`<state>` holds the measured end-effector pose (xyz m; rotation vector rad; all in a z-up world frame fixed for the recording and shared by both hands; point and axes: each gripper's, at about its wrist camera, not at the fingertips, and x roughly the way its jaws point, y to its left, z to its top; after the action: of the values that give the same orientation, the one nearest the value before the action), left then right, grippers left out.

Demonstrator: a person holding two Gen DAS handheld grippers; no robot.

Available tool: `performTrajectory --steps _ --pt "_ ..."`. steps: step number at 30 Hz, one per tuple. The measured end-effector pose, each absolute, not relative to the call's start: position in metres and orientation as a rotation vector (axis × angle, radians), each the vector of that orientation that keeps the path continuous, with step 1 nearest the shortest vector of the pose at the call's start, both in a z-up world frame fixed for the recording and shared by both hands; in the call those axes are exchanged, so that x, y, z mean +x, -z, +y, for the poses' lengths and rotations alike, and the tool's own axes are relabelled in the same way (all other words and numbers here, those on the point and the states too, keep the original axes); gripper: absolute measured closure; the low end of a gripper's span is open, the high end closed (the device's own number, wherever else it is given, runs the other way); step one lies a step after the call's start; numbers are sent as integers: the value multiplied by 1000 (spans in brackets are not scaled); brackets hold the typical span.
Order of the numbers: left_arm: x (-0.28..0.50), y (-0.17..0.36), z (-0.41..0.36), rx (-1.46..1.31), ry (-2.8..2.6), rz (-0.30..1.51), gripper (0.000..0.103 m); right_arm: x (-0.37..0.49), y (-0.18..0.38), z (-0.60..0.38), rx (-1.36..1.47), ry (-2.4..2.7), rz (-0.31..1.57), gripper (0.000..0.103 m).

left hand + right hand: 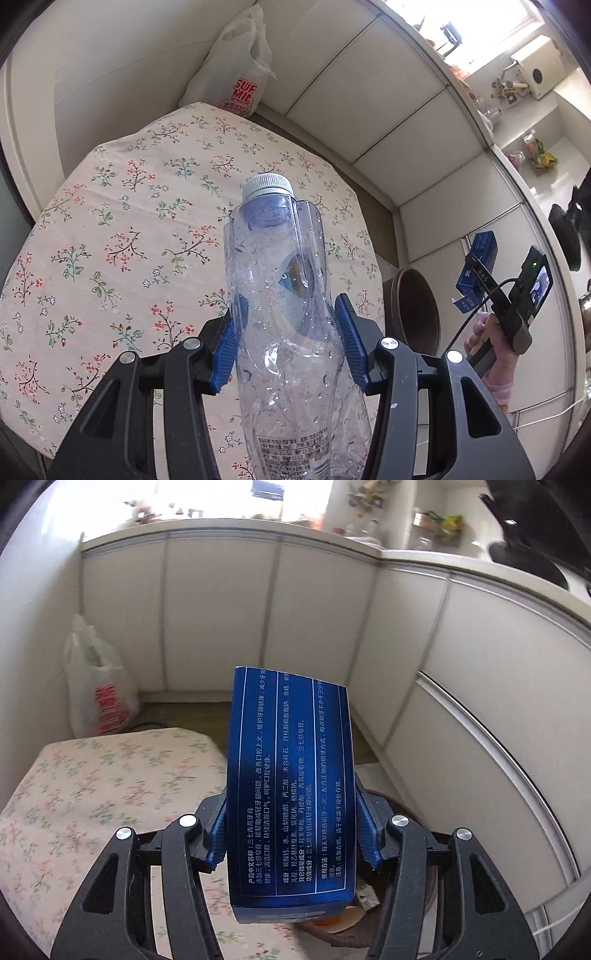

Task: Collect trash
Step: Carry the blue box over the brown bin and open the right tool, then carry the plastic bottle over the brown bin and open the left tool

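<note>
2 grips: left gripper [291,332] clamped on clear plastic bottle [284,295] above floral tablecloth [110,240]; right gripper [291,830] clamped on blue carton [291,794] over brown bin [391,915].

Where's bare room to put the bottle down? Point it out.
The floral tabletop is bare from the bottle back to the white bag at its far edge. The right side is crowded: brown bin, blue box, cabinets close by.
</note>
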<state>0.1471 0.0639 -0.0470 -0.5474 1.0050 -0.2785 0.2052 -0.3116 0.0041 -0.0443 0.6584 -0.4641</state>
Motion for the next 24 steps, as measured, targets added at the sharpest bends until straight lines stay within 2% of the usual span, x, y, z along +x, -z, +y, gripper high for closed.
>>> performTrajectory --steps 2,5,7,9,15,20,24 --pt "149 48 52 -531 278 997 54 203 9 -340 -3 561 670 49" --pt "150 48 32 -494 278 969 54 198 24 -368 40 657 678 36" --pt "149 48 18 -460 281 941 54 192 31 -381 48 700 668 19" --pt "150 49 2 -432 288 913 54 182 36 -387 31 746 641 8" --pt "163 43 -54 -419 371 873 54 155 21 -423 141 762 630 7" --pt "181 11 -135 -375 493 810 54 114 -3 -456 223 778 622 7" --pt "196 -14 -213 -305 588 780 54 80 4 -483 281 810 633 7"
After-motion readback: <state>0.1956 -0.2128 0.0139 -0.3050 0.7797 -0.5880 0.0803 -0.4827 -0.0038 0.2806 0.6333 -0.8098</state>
